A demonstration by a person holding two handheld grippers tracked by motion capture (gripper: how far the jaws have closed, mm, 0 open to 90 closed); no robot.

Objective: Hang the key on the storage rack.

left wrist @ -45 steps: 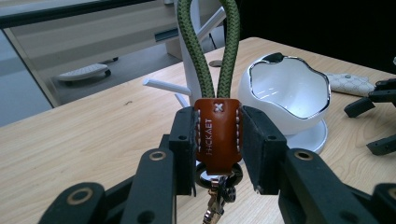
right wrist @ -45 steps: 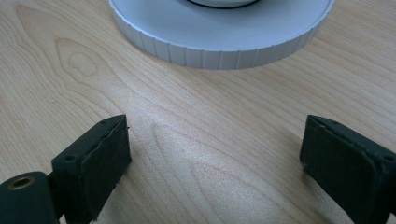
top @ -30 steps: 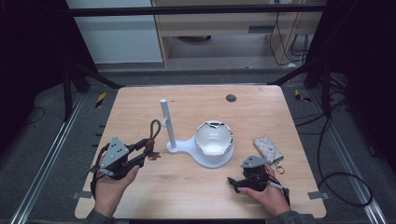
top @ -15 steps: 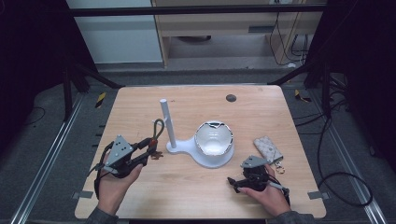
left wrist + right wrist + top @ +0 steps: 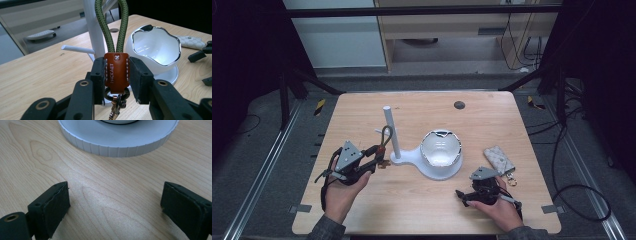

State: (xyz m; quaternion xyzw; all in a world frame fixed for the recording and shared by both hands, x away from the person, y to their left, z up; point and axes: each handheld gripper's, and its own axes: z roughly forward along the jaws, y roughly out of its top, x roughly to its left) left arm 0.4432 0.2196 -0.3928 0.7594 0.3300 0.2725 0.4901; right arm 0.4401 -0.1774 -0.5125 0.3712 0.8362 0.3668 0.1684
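A key ring with a green rope loop (image 5: 385,134) and a brown leather tab (image 5: 116,71) is clamped by its tab in my left gripper (image 5: 116,76), which is shut on it. In the high view the left gripper (image 5: 378,153) sits left of the white stand's post (image 5: 390,131), the loop upright just beside it. A thin white peg (image 5: 78,49) sticks out of the post (image 5: 95,30) behind the loop. The stand's white bowl (image 5: 440,148) has a chrome rim. My right gripper (image 5: 462,198) rests low on the table, open, with nothing between its jaws (image 5: 115,205).
A pale patterned pouch (image 5: 499,158) lies right of the bowl, close to my right hand. The stand's round ribbed base (image 5: 117,141) is just ahead of the right gripper. A dark round spot (image 5: 459,105) marks the table's far side. Wooden table edge (image 5: 427,231) runs in front.
My left gripper has shifted slightly right and forward with the key ring, bringing the green loop closer to the white post. The right gripper has stayed put.
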